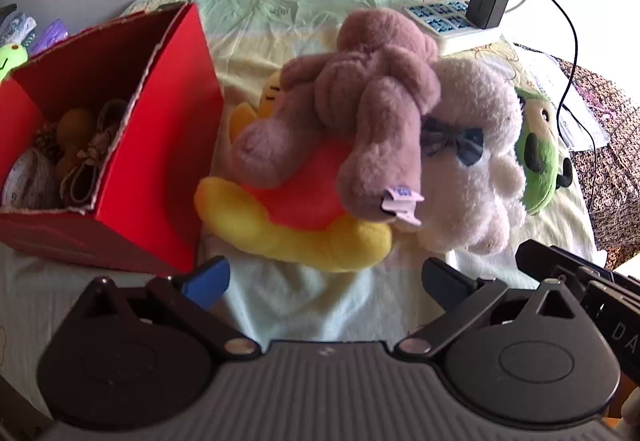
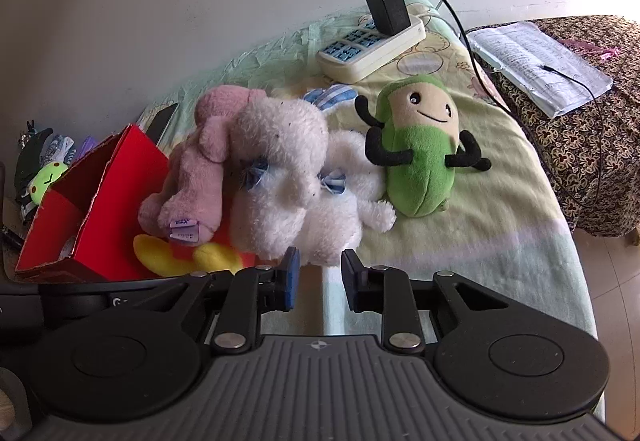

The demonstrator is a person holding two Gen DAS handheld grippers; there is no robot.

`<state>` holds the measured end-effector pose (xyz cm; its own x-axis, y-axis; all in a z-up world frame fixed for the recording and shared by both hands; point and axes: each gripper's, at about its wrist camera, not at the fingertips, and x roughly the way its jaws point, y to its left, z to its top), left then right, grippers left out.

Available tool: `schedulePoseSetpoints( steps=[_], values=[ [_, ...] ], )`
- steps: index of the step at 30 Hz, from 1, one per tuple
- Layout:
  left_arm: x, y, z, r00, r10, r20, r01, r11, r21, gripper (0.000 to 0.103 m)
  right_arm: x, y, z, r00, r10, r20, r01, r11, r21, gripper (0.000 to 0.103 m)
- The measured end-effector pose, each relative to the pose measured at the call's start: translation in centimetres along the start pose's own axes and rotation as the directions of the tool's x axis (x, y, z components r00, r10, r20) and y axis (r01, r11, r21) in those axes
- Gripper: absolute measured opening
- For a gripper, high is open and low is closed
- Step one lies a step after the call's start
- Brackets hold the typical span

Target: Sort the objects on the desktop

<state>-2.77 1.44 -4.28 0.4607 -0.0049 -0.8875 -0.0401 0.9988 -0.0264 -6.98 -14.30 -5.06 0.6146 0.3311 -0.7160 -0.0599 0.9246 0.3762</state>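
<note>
Red box [image 1: 160, 145] at left of frame already holds a few small items; most sorting left. Pink plush [image 1: 360, 113], white plush [image 1: 476, 161] and yellow plush [image 1: 288, 233] piled mid-frame beside it, green plush [image 2: 420, 157] apart at right. Left hand-held gripper [image 1: 326, 281] wide open, empty, just short of the pile; right hand-held gripper [image 2: 318, 279] narrowly open, empty

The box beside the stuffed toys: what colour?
Red box, seen best from the left wrist.
</note>
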Motion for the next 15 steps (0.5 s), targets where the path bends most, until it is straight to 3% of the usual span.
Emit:
schedulePoseSetpoints(
  steps=[7,15],
  values=[
    [0.1,-0.5,-0.4,1.0,0.025,0.015,-0.025,1.0,0.019,0.102,-0.2,-0.1,0.3,1.0,0.014,-0.005,-0.014,1.0,0.005,0.026],
    [0.3,-0.7,0.2,1.0,0.006,-0.004,-0.006,0.999,0.05,0.102,-0.7,-1.0,1.1,1.0,0.001,0.015,-0.002,0.999,0.045,0.027]
  ],
)
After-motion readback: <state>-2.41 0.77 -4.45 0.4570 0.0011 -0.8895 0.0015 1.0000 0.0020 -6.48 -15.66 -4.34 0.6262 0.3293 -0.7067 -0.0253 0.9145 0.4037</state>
